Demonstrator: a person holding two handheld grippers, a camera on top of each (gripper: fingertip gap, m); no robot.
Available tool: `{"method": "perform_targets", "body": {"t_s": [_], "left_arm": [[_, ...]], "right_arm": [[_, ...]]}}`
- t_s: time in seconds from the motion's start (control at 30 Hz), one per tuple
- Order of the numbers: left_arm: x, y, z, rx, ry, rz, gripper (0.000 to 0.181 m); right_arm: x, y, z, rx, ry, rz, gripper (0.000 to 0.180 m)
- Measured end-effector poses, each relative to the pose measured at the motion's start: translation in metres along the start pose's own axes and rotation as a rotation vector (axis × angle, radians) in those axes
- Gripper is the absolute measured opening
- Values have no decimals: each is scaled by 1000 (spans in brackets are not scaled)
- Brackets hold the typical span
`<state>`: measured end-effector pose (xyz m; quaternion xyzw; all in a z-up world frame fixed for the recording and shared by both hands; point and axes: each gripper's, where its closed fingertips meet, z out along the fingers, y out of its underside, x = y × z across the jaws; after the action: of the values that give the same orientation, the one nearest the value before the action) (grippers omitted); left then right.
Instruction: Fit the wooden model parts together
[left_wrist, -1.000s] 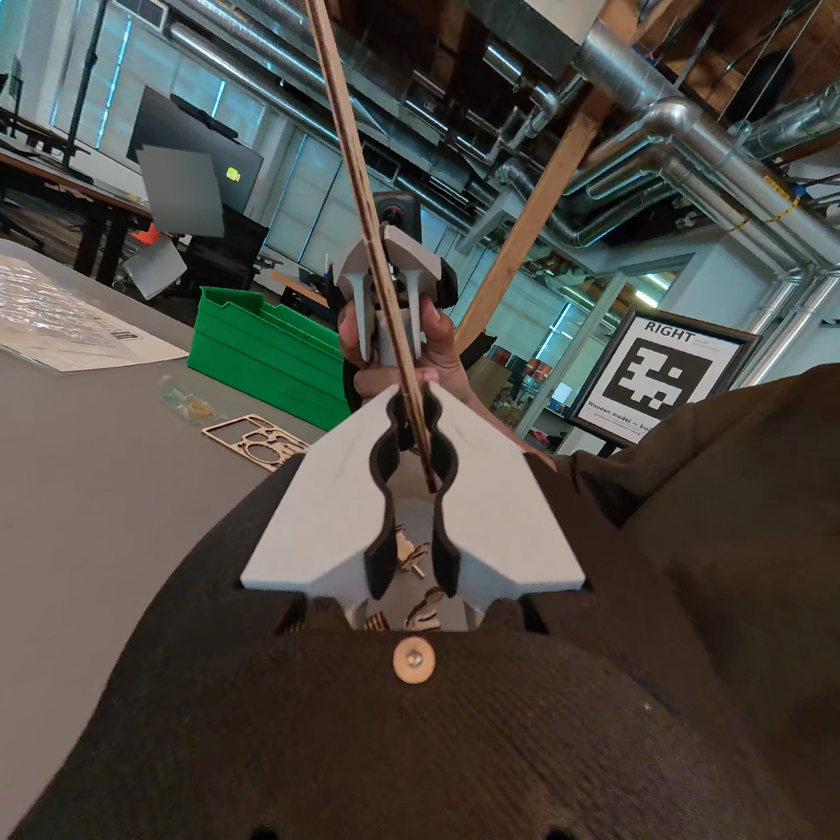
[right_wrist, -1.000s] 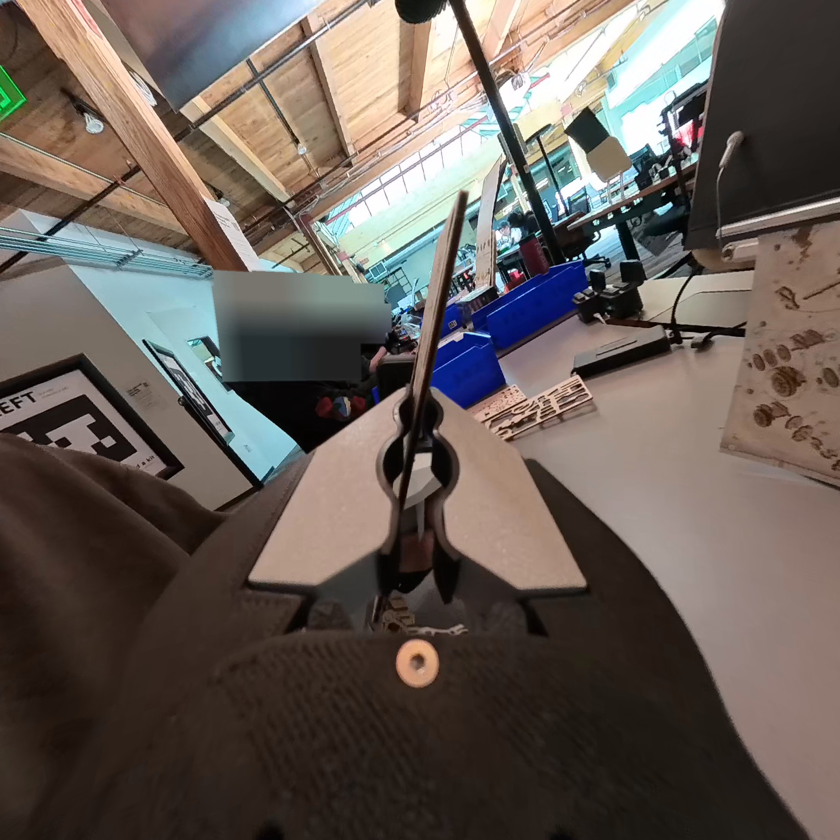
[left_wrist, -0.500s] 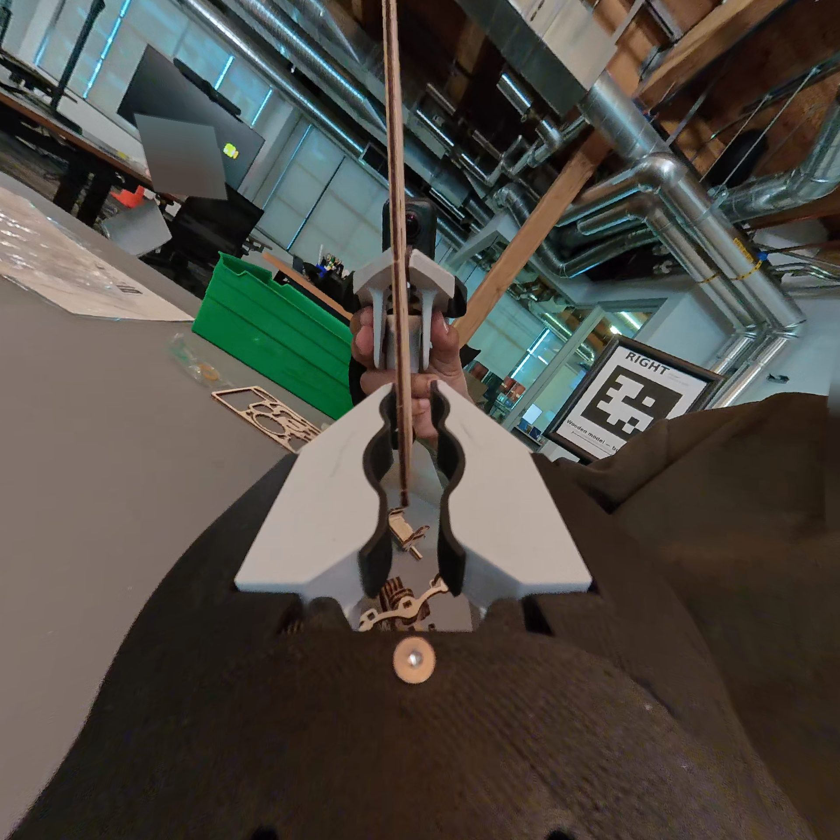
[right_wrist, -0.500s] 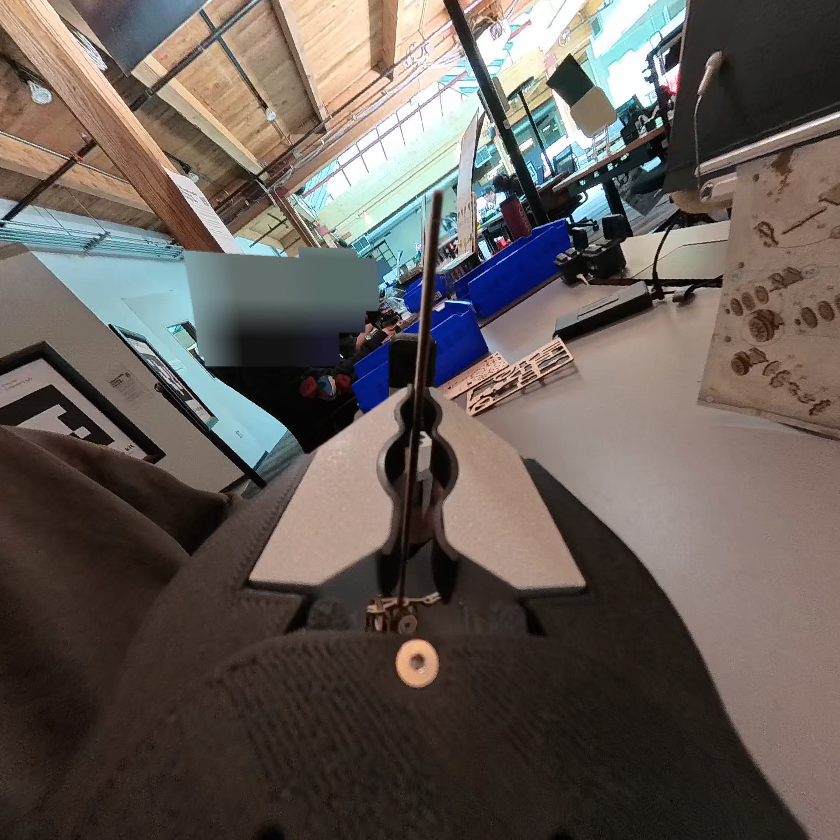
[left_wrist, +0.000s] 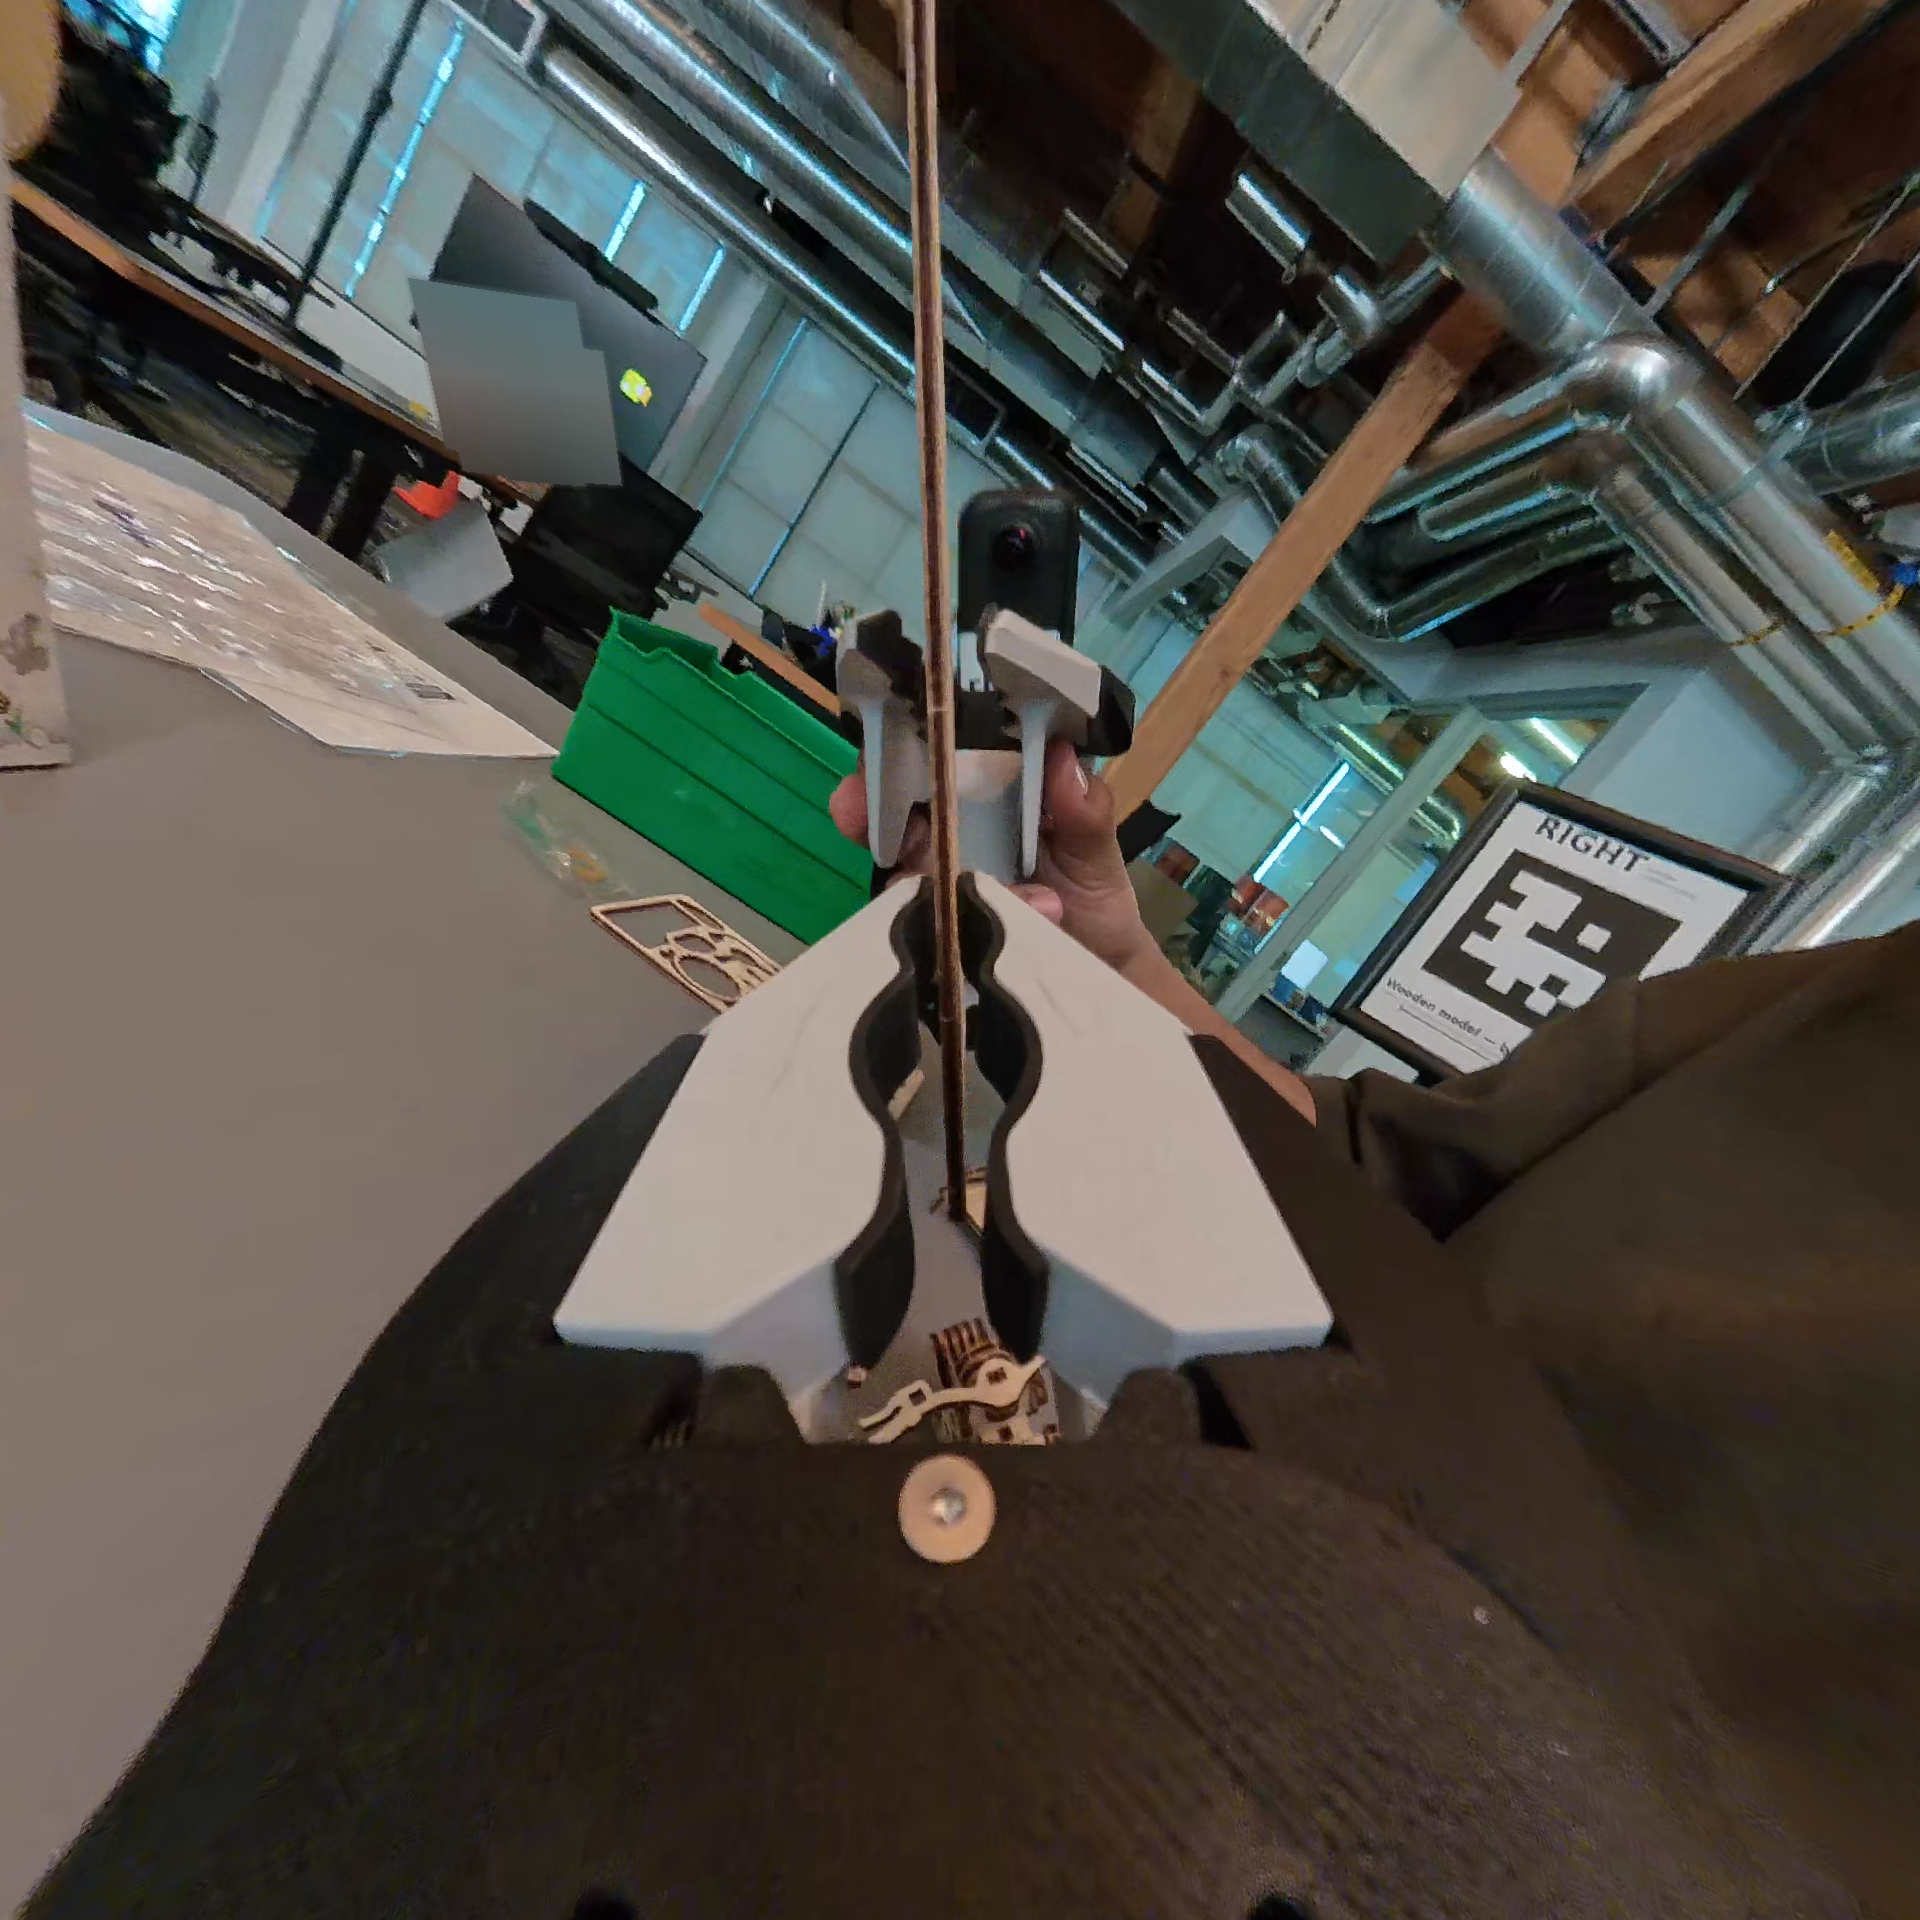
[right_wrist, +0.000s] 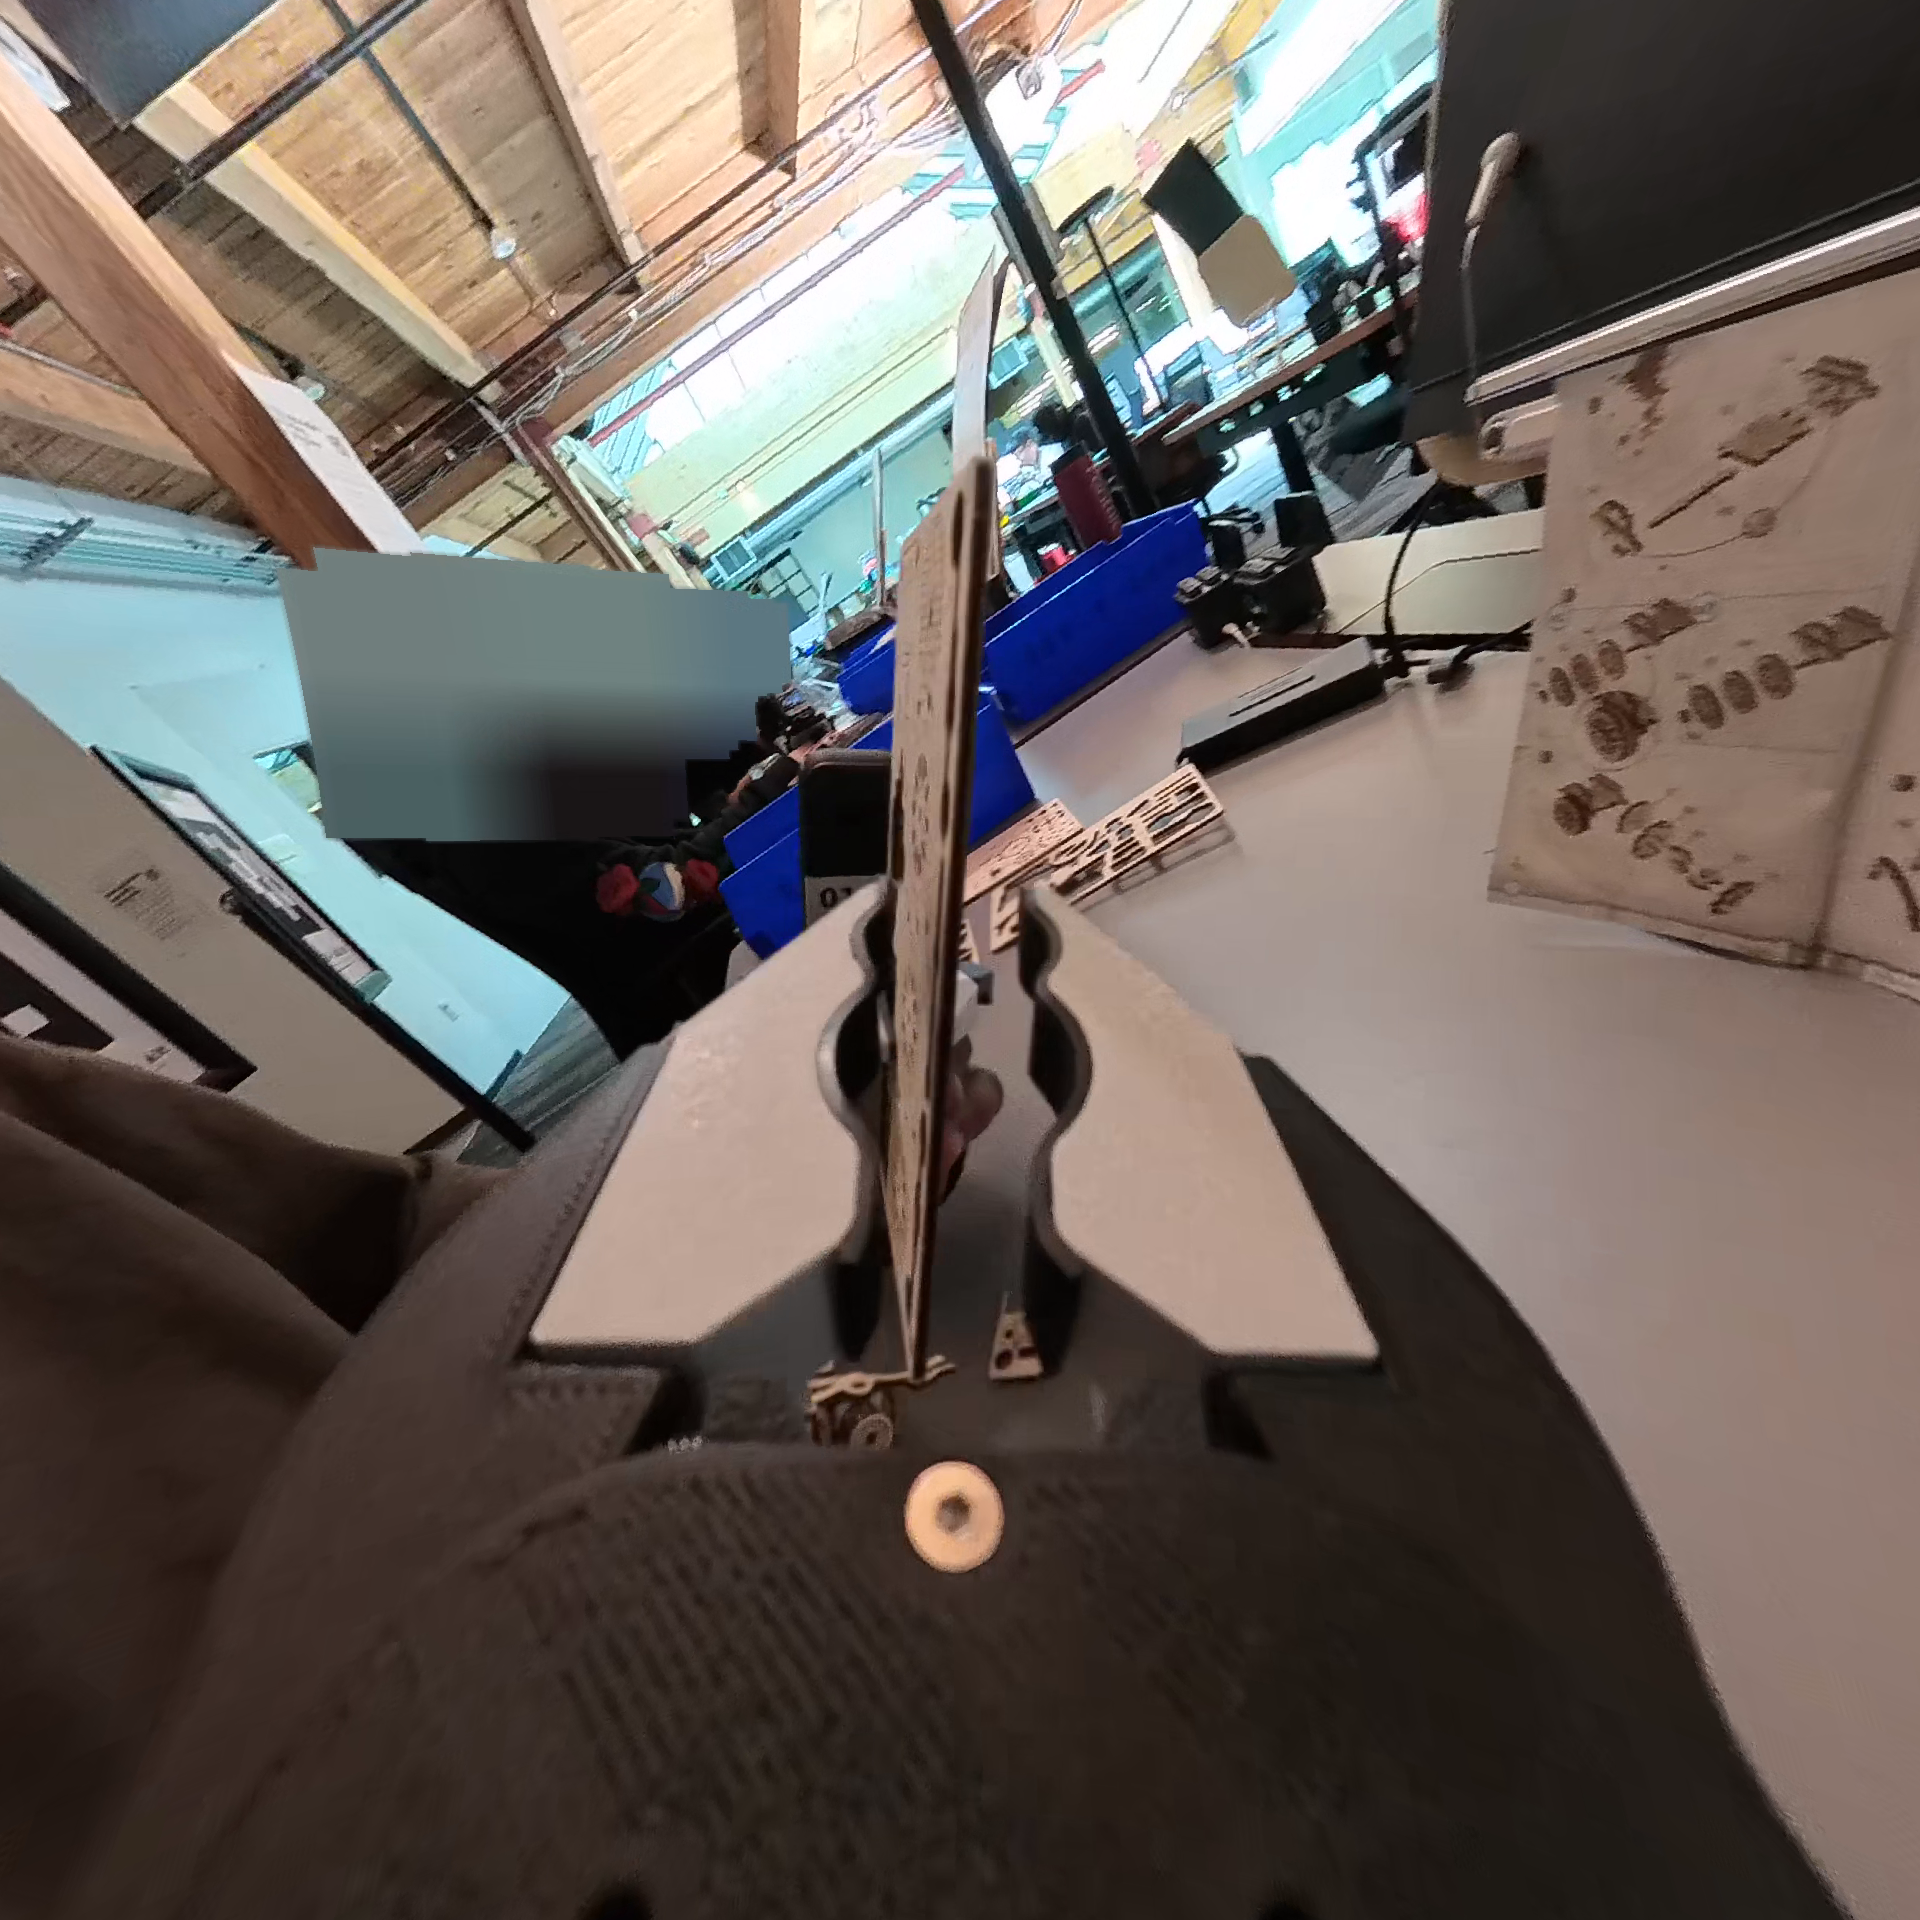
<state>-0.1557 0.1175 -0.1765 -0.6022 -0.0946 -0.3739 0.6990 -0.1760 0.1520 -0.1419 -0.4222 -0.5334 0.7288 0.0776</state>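
A thin wooden parts sheet (left_wrist: 932, 520) stands upright and shows edge-on in the left wrist view. My left gripper (left_wrist: 941, 896) is shut on its lower part. My right gripper (left_wrist: 951, 727) faces me farther off with its fingers apart on either side of the sheet. In the right wrist view my right gripper (right_wrist: 954, 920) is open, and the sheet (right_wrist: 935, 831) stands in the gap, close to the left finger. Small wooden model parts (left_wrist: 966, 1382) lie below the fingers on the table. They also show in the right wrist view (right_wrist: 862, 1403).
A green bin (left_wrist: 707, 769), an emptied wooden frame (left_wrist: 686, 951) and a printed sheet (left_wrist: 260, 644) lie on the grey table. Blue bins (right_wrist: 1081, 613), more wooden sheets (right_wrist: 1122, 842) and a standing instruction page (right_wrist: 1714, 727) are on the other side. A framed marker sign (left_wrist: 1538, 935) stands behind.
My right gripper has opened and let go of the wooden sheet. The left gripper still clamps it, and the sheet has turned upright.
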Motion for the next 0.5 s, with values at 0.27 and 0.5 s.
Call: {"method": "perform_targets", "body": {"t_s": [0.27,0.5], "left_arm": [[-26,-29,-32,163,-107,-21,1],[-49,-54,-68,268,-247,14,1]], "right_arm": [[18,11,3,-27,114,-47,41],[39,49,13,-158,220,-99,43]]}}
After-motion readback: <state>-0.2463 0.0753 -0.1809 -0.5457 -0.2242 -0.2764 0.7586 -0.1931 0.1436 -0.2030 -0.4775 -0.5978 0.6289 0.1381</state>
